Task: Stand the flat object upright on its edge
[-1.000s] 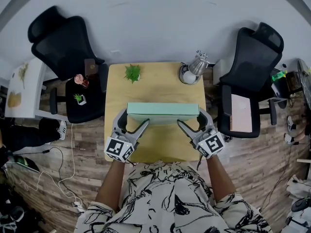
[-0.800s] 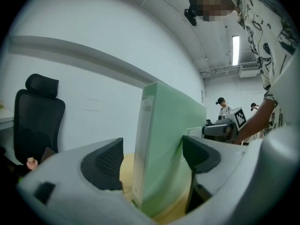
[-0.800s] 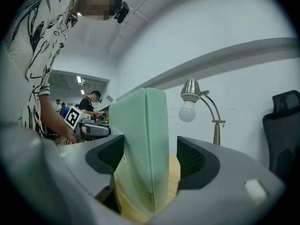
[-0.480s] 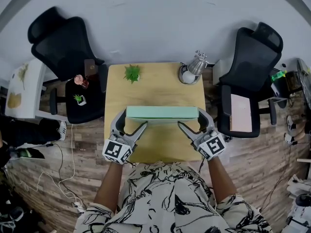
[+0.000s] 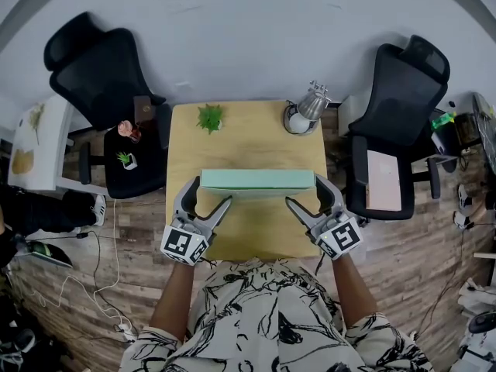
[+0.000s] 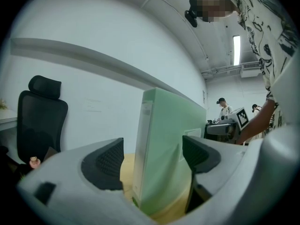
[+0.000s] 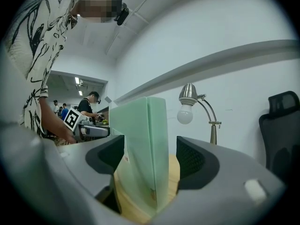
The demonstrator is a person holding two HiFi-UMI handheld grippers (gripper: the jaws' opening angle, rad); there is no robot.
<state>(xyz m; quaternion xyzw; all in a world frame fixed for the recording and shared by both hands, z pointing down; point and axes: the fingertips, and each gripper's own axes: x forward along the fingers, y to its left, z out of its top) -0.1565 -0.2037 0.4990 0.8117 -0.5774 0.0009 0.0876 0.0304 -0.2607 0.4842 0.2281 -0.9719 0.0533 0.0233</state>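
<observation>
A mint-green flat box (image 5: pixel 258 179) stands upright on its long edge across the middle of the wooden table (image 5: pixel 248 142). My left gripper (image 5: pixel 205 198) is at its left end and my right gripper (image 5: pixel 306 198) at its right end. Both are open, with the fingertips just short of the box's near face. In the left gripper view the box (image 6: pixel 159 149) rises between the two dark pads (image 6: pixel 104 164), and wood shows in the gap. The right gripper view has the box (image 7: pixel 143 149) between the pads (image 7: pixel 194 161) in the same way, with a gap on each side.
A small potted plant (image 5: pixel 210 117) and a desk lamp (image 5: pixel 304 113) stand at the table's far edge. Black office chairs (image 5: pixel 108 68) (image 5: pixel 403 91) flank the table. A side table (image 5: pixel 128 161) with small pots is at the left, and cables lie on the floor.
Both grippers have drawn back a little toward the person, away from the box's ends. The box stays upright in the same spot.
</observation>
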